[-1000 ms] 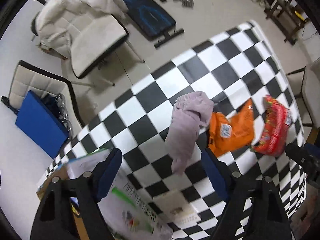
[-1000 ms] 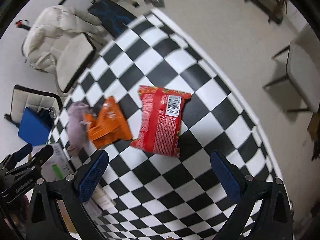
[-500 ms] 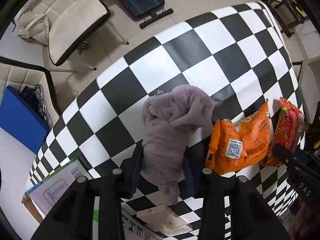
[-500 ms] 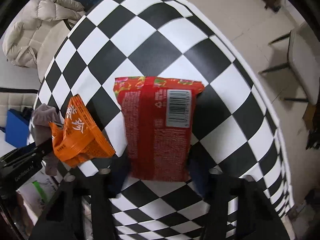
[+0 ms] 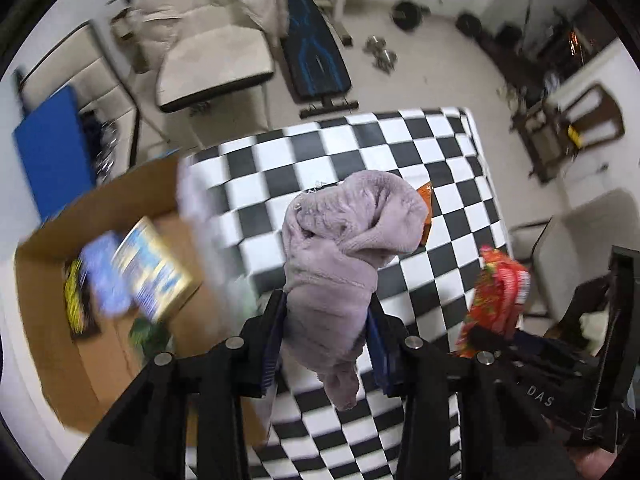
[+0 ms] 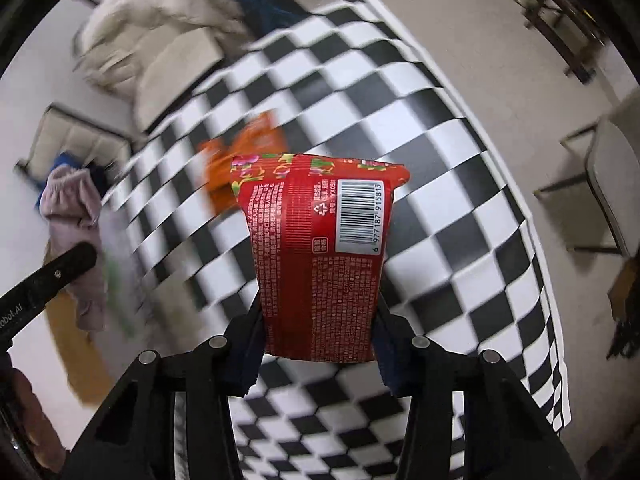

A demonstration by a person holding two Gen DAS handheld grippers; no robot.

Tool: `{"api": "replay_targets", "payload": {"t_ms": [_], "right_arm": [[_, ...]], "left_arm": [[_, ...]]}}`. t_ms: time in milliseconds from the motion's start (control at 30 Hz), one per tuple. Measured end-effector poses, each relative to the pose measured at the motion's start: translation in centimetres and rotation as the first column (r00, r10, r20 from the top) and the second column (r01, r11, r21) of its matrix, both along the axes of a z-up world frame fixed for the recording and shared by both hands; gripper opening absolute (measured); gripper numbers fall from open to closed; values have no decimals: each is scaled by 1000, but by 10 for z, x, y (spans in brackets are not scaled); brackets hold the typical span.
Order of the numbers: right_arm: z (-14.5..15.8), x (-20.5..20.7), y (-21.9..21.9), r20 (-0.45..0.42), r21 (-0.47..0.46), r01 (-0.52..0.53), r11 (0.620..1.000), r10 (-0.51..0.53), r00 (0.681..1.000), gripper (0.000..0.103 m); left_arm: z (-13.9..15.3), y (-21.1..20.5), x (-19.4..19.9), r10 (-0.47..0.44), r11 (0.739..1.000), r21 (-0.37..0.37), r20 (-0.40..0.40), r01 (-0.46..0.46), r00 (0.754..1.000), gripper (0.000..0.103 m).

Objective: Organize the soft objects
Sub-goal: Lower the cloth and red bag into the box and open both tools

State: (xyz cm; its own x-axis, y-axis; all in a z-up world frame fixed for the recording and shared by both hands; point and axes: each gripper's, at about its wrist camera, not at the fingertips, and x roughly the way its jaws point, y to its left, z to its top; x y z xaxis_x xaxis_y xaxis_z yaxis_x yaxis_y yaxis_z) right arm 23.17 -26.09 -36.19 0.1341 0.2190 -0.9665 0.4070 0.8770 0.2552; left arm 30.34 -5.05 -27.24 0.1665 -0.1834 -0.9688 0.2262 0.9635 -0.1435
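While pinched, lilac fleece cloth point(image 5: 340, 256) bunched, red snack packet point(image 6: 320, 256) upright.

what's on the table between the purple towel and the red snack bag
An orange snack bag lies on the checkered table between the purple towel and the red snack bag. The right wrist view shows it, blurred; both others are lifted.

On the red snack packet point(image 6: 320, 264) in my right gripper point(image 6: 318, 354), a white barcode label at about one o'clock reads 6 977187 915813. My left gripper's point(image 6: 48, 280) arm at nine o'clock shows "obot.AI"; the other's body reads "DAS".
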Motion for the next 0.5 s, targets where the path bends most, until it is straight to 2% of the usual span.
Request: {"api": "replay_targets", "payload": {"t_ms": [133, 267, 433, 500], "right_arm": [[35, -12, 60, 59, 53, -121, 991, 117, 991, 49], [67, -8, 136, 106, 109, -260, 959, 249, 963, 49], [73, 5, 240, 124, 154, -394, 906, 378, 918, 49], [67, 11, 276, 116, 175, -423, 889, 408, 906, 49]], "left_arm": [[26, 67, -28, 110, 993, -36, 28, -109, 994, 35], [35, 141, -42, 205, 979, 2, 46, -206, 978, 35], [20, 232, -52, 329, 944, 36, 4, -329, 944, 35], [5, 263, -51, 362, 932, 27, -48, -361, 931, 35]]}}
